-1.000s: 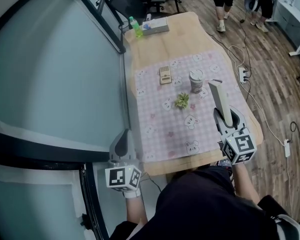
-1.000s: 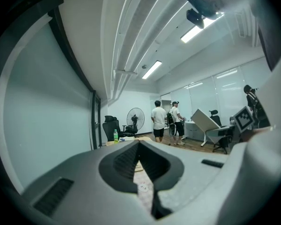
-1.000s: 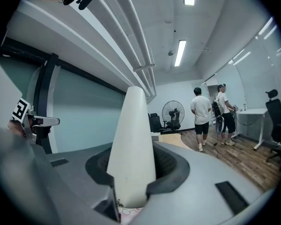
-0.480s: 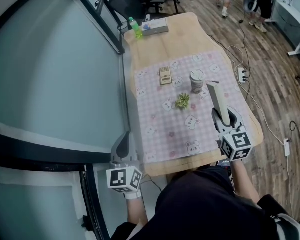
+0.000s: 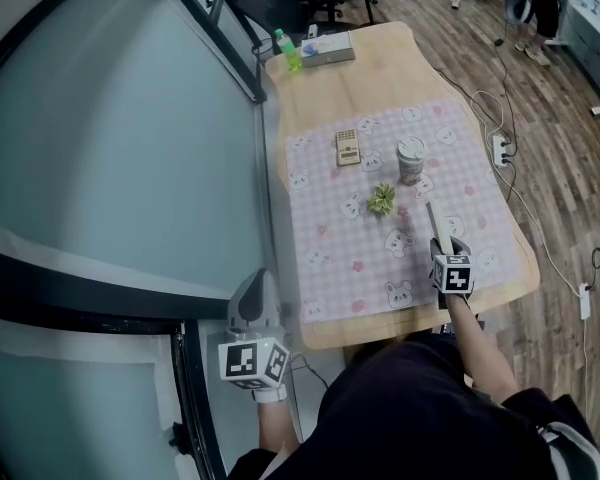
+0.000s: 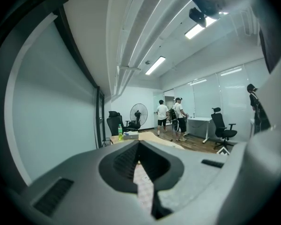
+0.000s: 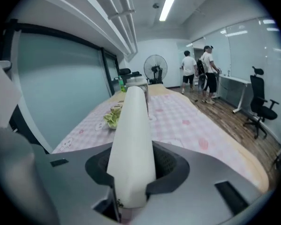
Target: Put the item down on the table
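Observation:
The item is a long flat white bar [image 5: 435, 224], and my right gripper [image 5: 445, 249] is shut on its near end. It points away from me, low over the near right part of the pink checked cloth [image 5: 330, 238]; whether it touches the cloth I cannot tell. In the right gripper view the white bar [image 7: 131, 130] rises from between the jaws of the right gripper [image 7: 133, 170]. My left gripper [image 5: 257, 296] hangs off the table's near left corner by the glass wall, shut and empty. The left gripper [image 6: 141, 165] shows only a thin slit.
On the cloth lie a small green plant [image 5: 382, 199], a lidded cup [image 5: 411, 158] and a tan calculator [image 5: 347, 147]. A green bottle [image 5: 292, 53] and a box [image 5: 328, 50] stand at the wooden table's [image 5: 375, 68] far end. People [image 7: 196, 74] walk beyond; cables cross the floor on the right.
My right gripper has dropped steeply toward the table with the white bar and tipped forward. The left gripper has hardly moved. The head view has shifted slightly.

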### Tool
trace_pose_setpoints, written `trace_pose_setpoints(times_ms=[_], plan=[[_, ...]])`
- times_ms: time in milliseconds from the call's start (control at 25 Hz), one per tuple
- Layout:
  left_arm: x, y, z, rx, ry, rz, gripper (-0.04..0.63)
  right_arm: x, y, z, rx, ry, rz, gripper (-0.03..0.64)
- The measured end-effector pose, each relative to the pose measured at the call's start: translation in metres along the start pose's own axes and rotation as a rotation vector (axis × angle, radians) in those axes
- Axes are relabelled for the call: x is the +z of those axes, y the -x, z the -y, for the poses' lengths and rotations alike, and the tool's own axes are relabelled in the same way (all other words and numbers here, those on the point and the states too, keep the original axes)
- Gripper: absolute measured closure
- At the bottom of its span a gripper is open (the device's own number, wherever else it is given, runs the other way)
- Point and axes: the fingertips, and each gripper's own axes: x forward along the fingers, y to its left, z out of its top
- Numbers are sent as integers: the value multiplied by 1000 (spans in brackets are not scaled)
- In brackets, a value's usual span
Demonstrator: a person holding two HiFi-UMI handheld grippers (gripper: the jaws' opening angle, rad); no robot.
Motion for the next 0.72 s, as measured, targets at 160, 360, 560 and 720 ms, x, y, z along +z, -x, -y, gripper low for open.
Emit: trace_pose_setpoints(times_ms=[160,360,560,720], plan=[[-7,6,2,-4,1,-24,595,-58,-29,15,-66,-83,-154,469],[-11,9,5,-14,-10,-48,596,-95,-38,25,-129,-59,-236,476],[-10,7,4,-18,-15,-52,595,-95,-42,22,-121,-127,-206,476],[-10,3,14,-47,-22,-65,595,-92,-40,23,-136,-97,-207,476]])
